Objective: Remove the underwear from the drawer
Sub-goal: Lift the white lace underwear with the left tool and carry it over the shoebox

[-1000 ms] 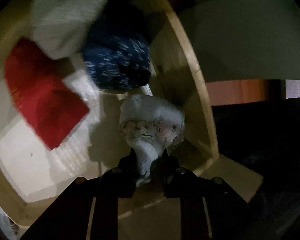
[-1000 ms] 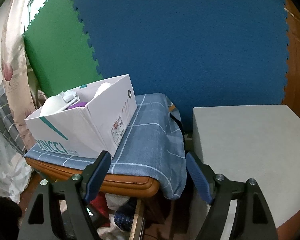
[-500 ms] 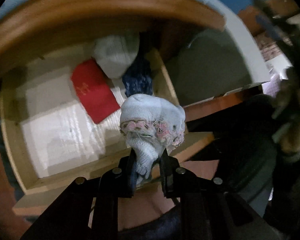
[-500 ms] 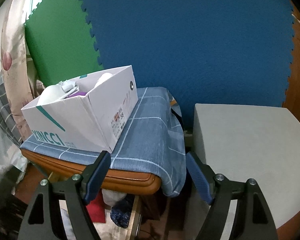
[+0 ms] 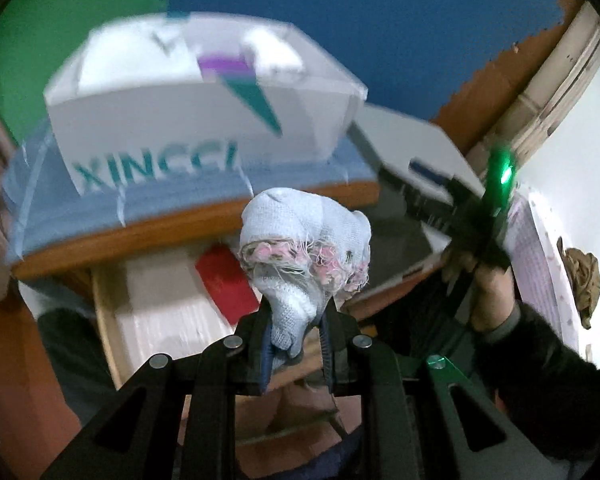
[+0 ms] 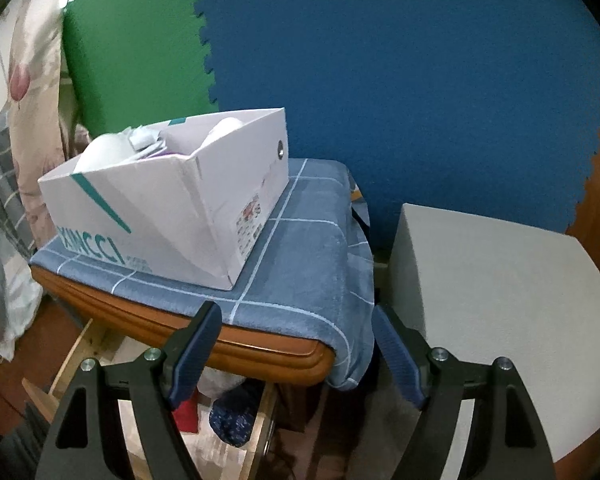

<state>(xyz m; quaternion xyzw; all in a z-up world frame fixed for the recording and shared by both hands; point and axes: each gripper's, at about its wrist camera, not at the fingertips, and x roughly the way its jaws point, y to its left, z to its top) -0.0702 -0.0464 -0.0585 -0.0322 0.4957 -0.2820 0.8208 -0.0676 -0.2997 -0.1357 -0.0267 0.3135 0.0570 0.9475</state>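
Pinching hard, our left gripper (image 5: 296, 332) has the pale blue underwear (image 5: 306, 248) clamped between its two fingers, a bunched knit bundle with a frayed pink lace edge bulging out past the fingertips. The lower fold sits squeezed right between the pads; the rest balloons above them, clear of everything else. We see it hanging in the air above the open wooden drawer (image 5: 104, 320), in front of the brown edge of the cabinet top. Down in that drawer a red folded garment (image 5: 224, 280) lies on the pale lining, well apart from what we hold.

Our left gripper tilts downward, looking over the drawer toward the white XINCCI shoebox (image 5: 204, 120), which stands on a blue checked cloth (image 5: 180, 196). This view is smeared with motion blur.

Over on the right side of the same view, our right hand (image 5: 472, 264) grips the handle of the other tool, dark sleeve behind it, a green light glowing on top.

From its own camera, our right gripper (image 6: 296, 356) stands spread wide with nothing between its blue pads (image 6: 196, 356). It points at the cabinet's front corner where the cloth drapes over, beside a grey block (image 6: 496, 304). Below its fingers, a dark blue speckled garment (image 6: 236, 416) shows in the drawer.
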